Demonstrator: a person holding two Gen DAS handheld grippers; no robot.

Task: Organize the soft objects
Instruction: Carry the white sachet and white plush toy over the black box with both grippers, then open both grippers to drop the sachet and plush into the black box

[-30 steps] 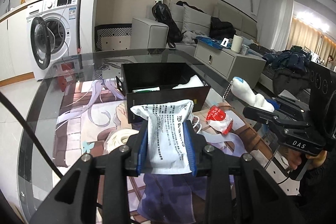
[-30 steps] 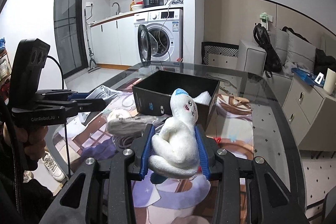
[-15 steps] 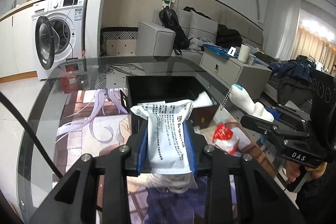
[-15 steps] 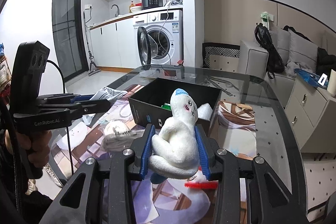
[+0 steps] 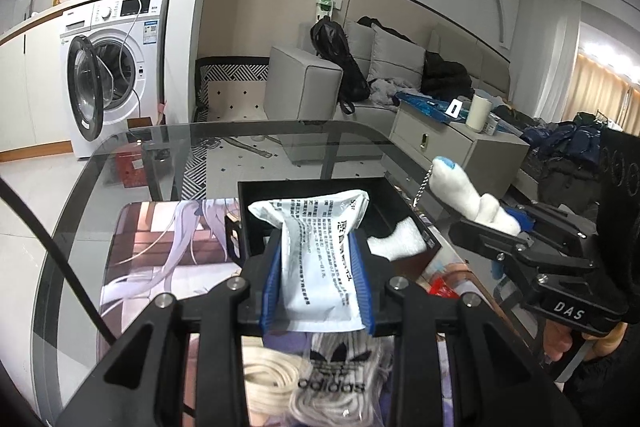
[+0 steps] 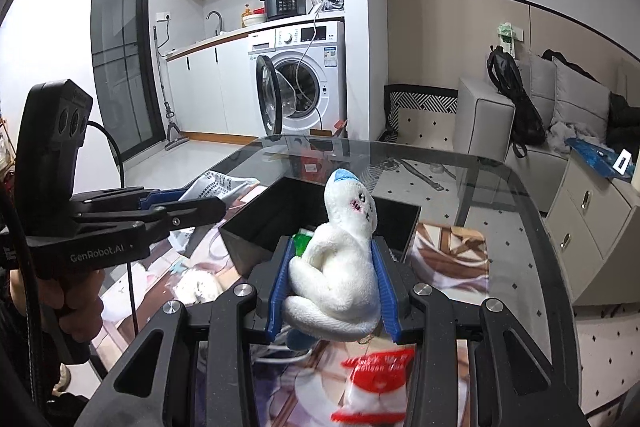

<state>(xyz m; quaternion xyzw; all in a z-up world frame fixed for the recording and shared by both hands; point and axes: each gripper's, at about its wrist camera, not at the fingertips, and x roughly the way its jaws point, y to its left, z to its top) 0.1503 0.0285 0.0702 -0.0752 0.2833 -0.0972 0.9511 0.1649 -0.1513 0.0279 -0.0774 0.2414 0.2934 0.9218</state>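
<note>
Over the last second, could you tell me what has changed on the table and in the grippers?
Both grippers carried their loads toward the black box: the left gripper brought the white packet over its near rim, and the right gripper brought the white plush toy up to it. Nothing was released; both grips, the box and the red-and-white packet stayed put.

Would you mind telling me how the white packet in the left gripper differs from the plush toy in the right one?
The packet is flat, crinkly and covered in black print; the plush toy is rounded, fuzzy and plain white with a blue tip. The packet stands taller than its jaws and flares at the top; the toy sits curled, head up. Both are white, soft, and clamped between blue pads near the black box.
</note>
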